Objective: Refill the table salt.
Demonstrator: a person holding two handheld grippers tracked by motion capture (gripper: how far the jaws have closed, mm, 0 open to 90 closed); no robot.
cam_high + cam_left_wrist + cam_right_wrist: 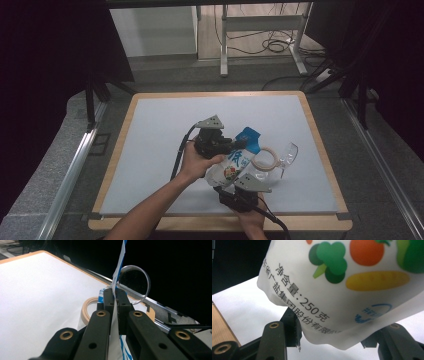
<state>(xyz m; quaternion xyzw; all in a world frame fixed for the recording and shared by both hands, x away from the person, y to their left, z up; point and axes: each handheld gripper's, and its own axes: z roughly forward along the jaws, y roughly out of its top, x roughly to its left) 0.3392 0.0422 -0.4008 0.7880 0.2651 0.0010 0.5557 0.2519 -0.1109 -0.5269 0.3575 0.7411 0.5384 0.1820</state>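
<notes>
A white snack bag (pixel 234 164) with a blue top and printed vegetables hangs just above the white mat, held between both grippers. My left gripper (pixel 239 144) points right and is shut on the bag's thin blue-and-white top edge (pixel 119 265). In the left gripper view its jaws (pixel 115 293) stand pressed together on that edge. My right gripper (pixel 226 186) comes in from the near side, under the bag. In the right gripper view the bag's bulging bottom (pixel 342 285) sits between its fingers (pixel 292 327), which press on it from either side.
A beige tape ring (pixel 263 160) (pixel 86 308) lies on the mat (pixel 165 130) just right of the bag. A clear plastic cup (pixel 288 154) (pixel 135 283) lies on its side beyond it. The table's wooden rim (pixel 117 150) frames the mat.
</notes>
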